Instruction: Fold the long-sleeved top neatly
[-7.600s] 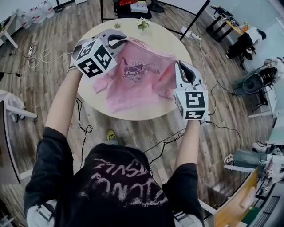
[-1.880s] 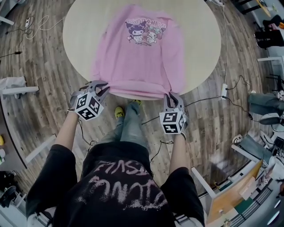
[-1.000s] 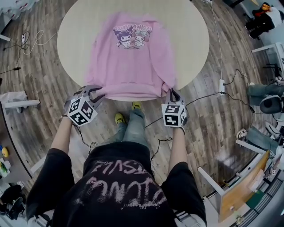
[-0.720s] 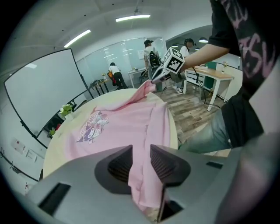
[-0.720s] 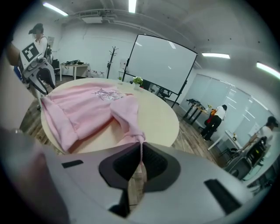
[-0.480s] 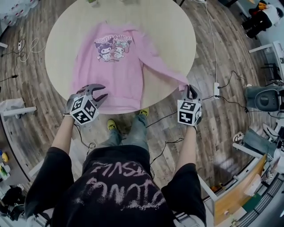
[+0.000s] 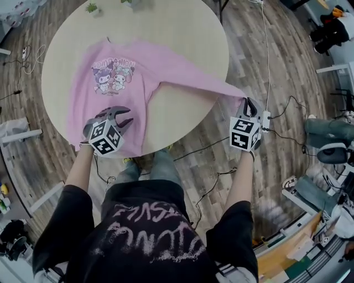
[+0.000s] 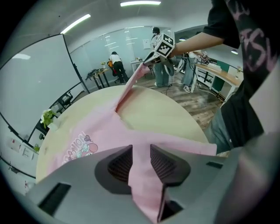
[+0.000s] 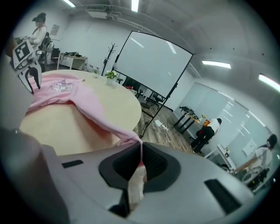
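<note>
— While the person [image 7: 149, 237] stands at the near edge of the round table [image 7: 188, 33], where does the long-sleeved top [image 7: 105, 102] lie?

— Front up on the table's left half, with the cartoon print [image 7: 110, 74] showing and the neckline toward the far side. Its hem [image 7: 138, 148] reaches the near rim. One sleeve [image 7: 188, 80] is stretched straight to the right, across bare tabletop and past the rim, so that its cuff [image 7: 241, 95] is in the air above the wooden floor [image 7: 287, 166].

— What holds that cuff?

— The right gripper [image 7: 250, 103], beyond the table's right edge. Its jaws are pressed together on the cuff. In the right gripper view the pink cloth runs from the table into the narrow slit between them, and a tail of it hangs behind.

— And the left gripper [image 7: 124, 115]?

— It is over the hem near the front rim, pointing steeply down. Its jaws stand part-way apart on cloth: in the left gripper view a thick fold of the top fills the gap and touches both ribbed pads [image 8: 120, 164].

— Anything else on the table?

— Small green plants [image 7: 91, 8] at the far rim, well apart from the top.
</note>
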`<action>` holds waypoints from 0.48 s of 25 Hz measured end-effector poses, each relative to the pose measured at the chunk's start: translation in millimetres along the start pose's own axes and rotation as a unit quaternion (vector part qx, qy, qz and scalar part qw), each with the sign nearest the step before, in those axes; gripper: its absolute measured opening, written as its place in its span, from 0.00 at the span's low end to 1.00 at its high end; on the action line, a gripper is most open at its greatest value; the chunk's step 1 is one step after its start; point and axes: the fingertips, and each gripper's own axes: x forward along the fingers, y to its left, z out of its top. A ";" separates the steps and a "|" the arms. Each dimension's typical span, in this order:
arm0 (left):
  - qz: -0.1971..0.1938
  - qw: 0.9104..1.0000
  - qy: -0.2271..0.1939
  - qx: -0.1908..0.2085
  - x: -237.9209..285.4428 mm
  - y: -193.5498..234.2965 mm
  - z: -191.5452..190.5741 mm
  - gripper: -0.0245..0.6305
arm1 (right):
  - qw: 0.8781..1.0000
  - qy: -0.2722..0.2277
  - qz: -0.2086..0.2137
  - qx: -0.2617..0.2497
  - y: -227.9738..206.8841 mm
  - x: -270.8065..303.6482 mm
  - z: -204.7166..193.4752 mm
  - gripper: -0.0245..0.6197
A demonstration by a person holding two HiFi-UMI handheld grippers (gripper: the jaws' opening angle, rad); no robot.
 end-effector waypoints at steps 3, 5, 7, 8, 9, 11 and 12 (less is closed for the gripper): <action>-0.005 1.000 0.018 -0.015 10.7 3.4 2.4 0.25 | 1.000 0.006 0.006 -0.017 -11.3 28.7 -0.8 0.07; -0.011 0.999 0.029 -0.022 15.9 2.6 0.2 0.25 | 1.000 0.015 0.015 -0.006 -6.4 39.4 -11.8 0.07; -0.018 0.999 0.036 -0.029 20.2 -1.7 -4.0 0.25 | 0.999 0.029 0.026 0.013 6.0 42.9 -33.0 0.07; -0.021 0.999 0.039 -0.031 22.4 -3.5 -6.9 0.25 | 0.999 0.038 0.031 0.021 13.6 43.4 -45.2 0.07; -0.025 0.998 0.043 -0.032 24.4 -4.6 -9.8 0.25 | 0.998 0.048 0.037 0.028 21.6 43.3 -57.3 0.07; -0.030 0.998 0.048 -0.029 27.3 -6.5 -14.1 0.25 | 0.995 0.071 0.051 0.047 38.1 39.8 -80.0 0.11; -0.032 0.998 0.048 -0.028 27.9 -8.2 -14.9 0.25 | 0.993 0.081 0.058 0.059 45.4 35.4 -89.8 0.14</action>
